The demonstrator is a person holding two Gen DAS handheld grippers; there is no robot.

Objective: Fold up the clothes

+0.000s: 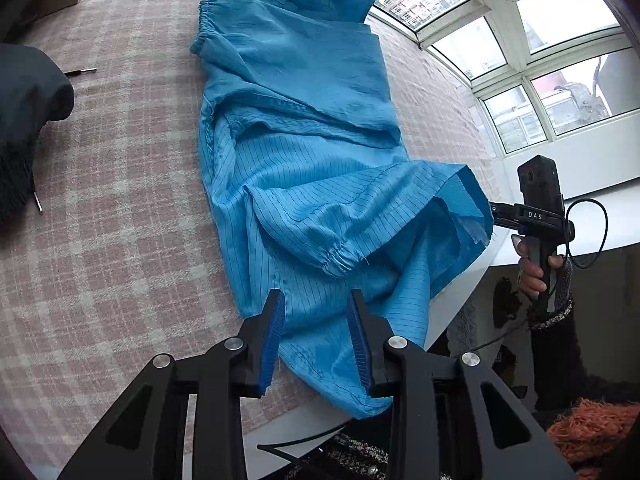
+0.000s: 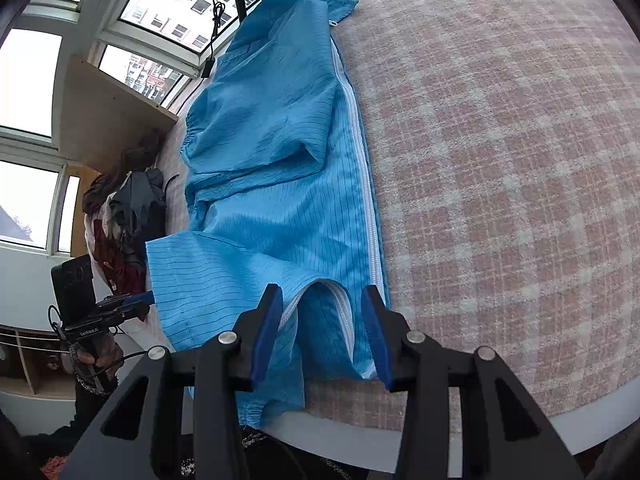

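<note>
Garment (image 1: 304, 184): a long blue pinstriped coat with a white zipper (image 2: 366, 184) lies stretched along the desk (image 1: 120, 216), which wears a pink checked cloth. Its near hem hangs a little over the desk's front edge. It looks narrowed lengthwise: both sleeves, with their gathered cuffs, lie across the body rather than out to the sides, and the zipper runs down 1 long edge in the right wrist view. That points to a partly folded state, though the lay is loose and wrinkled, and the near end is bunched and lifted. Going by the length still spread out, folding it crosswise into a compact pack seems to be what is left.

The left gripper (image 1: 316, 332) sits at the near hem with its jaws apart and cloth lying between the 2 pads, not pinched. In the right wrist view it shows at the hem's left corner. The right gripper (image 2: 322, 332) is likewise spread wide, straddling the raised zipper end at the hem's other side without clamping it. A dark garment (image 1: 28, 120) lies well apart on the left.
</note>
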